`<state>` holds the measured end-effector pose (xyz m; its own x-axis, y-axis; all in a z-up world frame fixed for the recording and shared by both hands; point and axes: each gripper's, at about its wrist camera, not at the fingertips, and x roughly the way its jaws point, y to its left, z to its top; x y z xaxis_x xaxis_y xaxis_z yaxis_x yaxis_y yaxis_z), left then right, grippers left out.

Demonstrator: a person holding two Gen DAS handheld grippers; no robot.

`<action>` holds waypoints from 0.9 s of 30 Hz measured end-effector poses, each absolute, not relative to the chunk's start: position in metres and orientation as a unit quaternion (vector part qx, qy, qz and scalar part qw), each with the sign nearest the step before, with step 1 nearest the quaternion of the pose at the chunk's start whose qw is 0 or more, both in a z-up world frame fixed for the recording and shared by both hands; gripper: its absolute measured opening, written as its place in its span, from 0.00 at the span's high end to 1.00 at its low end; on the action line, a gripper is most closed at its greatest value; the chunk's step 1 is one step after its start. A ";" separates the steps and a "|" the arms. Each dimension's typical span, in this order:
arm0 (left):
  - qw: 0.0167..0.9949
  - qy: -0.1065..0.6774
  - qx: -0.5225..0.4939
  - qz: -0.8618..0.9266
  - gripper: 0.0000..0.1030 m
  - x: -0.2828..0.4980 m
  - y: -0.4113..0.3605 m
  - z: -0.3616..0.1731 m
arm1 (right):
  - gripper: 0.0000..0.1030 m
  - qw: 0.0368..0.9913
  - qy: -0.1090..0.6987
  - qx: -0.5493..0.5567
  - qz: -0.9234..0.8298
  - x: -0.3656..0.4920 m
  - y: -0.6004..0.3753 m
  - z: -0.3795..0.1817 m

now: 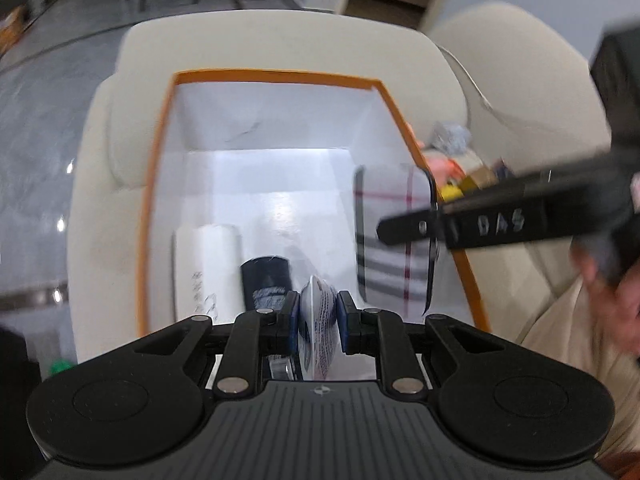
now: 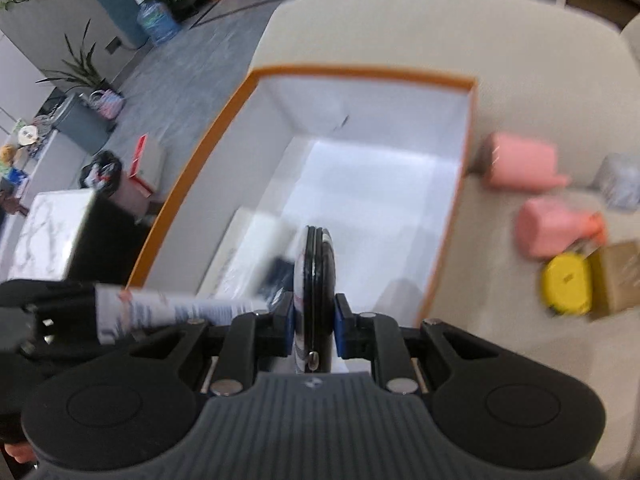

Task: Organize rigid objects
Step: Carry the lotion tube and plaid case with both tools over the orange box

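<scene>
An orange-rimmed box (image 1: 276, 77) with a white inside sits on a cream sofa; it also shows in the right wrist view (image 2: 360, 71). My left gripper (image 1: 318, 312) is shut on a white printed tube (image 1: 318, 320) above the box's near end. The tube also shows in the right wrist view (image 2: 176, 310). My right gripper (image 2: 314, 320) is shut on a flat plaid-patterned case with a black rim (image 2: 316, 264), held edge-up over the box. The case shows in the left wrist view (image 1: 394, 240) at the box's right side. A white box (image 1: 206, 268) and a black container (image 1: 266, 280) lie inside.
Beside the box on the sofa (image 2: 500, 40) lie two pink cups (image 2: 520, 160), a yellow tape measure (image 2: 566, 282), a brown box (image 2: 618, 276) and a grey bundle (image 2: 620, 180). A grey floor (image 1: 40, 120) is to the left.
</scene>
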<state>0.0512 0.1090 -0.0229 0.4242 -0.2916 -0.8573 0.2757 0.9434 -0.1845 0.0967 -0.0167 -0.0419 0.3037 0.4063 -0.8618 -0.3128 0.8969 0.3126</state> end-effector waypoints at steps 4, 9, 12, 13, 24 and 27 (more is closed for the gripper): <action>0.841 0.510 0.042 -0.174 0.79 0.067 0.091 -0.037 | 0.83 0.804 0.550 0.042 0.221 0.107 -0.020 -0.044; 0.841 0.487 0.139 -0.192 0.79 0.073 0.068 -0.057 | 0.83 0.805 0.551 0.038 0.218 0.112 -0.019 -0.048; 0.828 0.483 0.186 -0.214 0.79 0.070 0.060 -0.067 | 0.83 0.803 0.553 0.047 0.217 0.113 -0.024 -0.049; 0.827 0.479 0.194 -0.222 0.79 0.067 0.059 -0.068 | 0.83 0.803 0.552 0.048 0.217 0.114 -0.024 -0.050; 0.795 0.525 0.166 -0.254 0.59 0.055 0.062 -0.053 | 0.82 0.797 0.558 0.054 0.223 0.109 -0.031 -0.049; 0.783 0.545 0.156 -0.257 0.59 0.053 0.063 -0.056 | 0.82 0.795 0.560 0.058 0.225 0.108 -0.033 -0.050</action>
<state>0.0532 0.0627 -0.0557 0.2734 -0.2318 -0.9335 0.5724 0.8192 -0.0358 0.1080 -0.0325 -0.0496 0.2715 0.4235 -0.8642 -0.2933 0.8917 0.3448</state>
